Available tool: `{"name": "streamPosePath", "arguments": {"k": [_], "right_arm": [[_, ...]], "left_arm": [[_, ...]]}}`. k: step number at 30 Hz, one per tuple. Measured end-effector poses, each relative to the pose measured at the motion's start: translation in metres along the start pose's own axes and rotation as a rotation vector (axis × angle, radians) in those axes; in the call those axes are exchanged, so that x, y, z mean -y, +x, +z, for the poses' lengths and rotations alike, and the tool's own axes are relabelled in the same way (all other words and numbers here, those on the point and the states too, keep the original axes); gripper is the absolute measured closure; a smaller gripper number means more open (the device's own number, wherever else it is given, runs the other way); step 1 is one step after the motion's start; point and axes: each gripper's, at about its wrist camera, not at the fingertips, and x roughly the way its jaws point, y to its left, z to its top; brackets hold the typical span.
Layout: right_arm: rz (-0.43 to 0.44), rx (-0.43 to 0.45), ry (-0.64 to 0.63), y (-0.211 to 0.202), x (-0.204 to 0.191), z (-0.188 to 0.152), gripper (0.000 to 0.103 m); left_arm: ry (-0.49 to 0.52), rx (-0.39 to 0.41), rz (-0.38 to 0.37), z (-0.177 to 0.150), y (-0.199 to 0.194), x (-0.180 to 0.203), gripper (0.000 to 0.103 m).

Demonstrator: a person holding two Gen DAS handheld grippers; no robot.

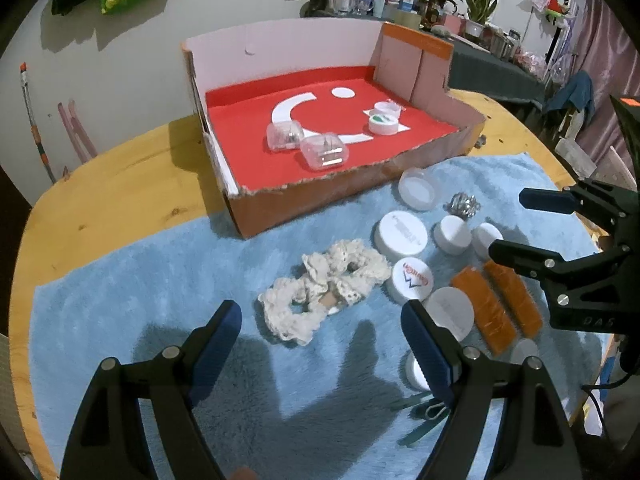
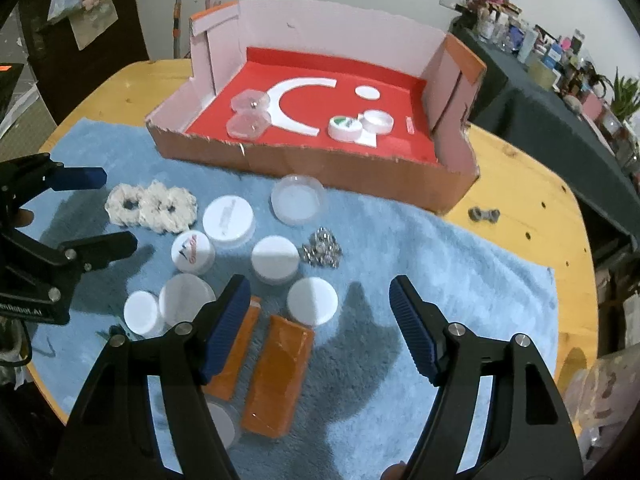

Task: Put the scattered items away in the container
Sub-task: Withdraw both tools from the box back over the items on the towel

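Observation:
A cardboard box (image 1: pixel 320 200) (image 2: pixel 320 168) with a red floor stands at the back of a blue towel (image 1: pixel 160 280) (image 2: pixel 420 240). Inside lie two clear cases (image 1: pixel 304 144) (image 2: pixel 248 114) and two white lids (image 1: pixel 384 120) (image 2: pixel 360 124). On the towel lie cream lace scrunchies (image 1: pixel 320 288) (image 2: pixel 152 204), several white lids (image 1: pixel 400 236) (image 2: pixel 276 260), two orange blocks (image 1: pixel 496 304) (image 2: pixel 276 376) and a small metal pile (image 1: pixel 462 204) (image 2: pixel 322 249). My left gripper (image 1: pixel 320 320) is open just before the scrunchies. My right gripper (image 2: pixel 320 320) is open above a white lid (image 2: pixel 312 300) and the orange blocks.
The towel lies on a round wooden table (image 1: pixel 120 184) (image 2: pixel 532 184). A small metal clip (image 2: pixel 484 214) lies on the wood right of the box. Green-handled scissors (image 1: pixel 424 412) lie under my left gripper's right finger. Cluttered shelves stand behind the table.

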Motion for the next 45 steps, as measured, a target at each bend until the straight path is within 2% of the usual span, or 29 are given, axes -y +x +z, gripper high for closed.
{"name": "streamPosePath", "arguments": {"k": [9,25,30,45], "right_arm": [[-0.006,-0.022,0.032,0.012,0.005,-0.007,0.032],[-0.002,-0.036,0.037,0.021,0.006,-0.011,0.032],[0.002,-0.041,0.029,0.023,0.006,-0.012,0.032],[0.026,-0.021,0.033,0.028,0.009,-0.015,0.033]], "left_arm": [[0.052,-0.024,-0.044,-0.005,0.018,0.001,0.019],[0.132,-0.007,-0.052,-0.002,0.024,-0.006,0.019],[0.162,0.002,0.021,-0.001,0.025,-0.009,0.019],[0.208,0.056,-0.076,-0.006,0.029,-0.003,0.021]]}}
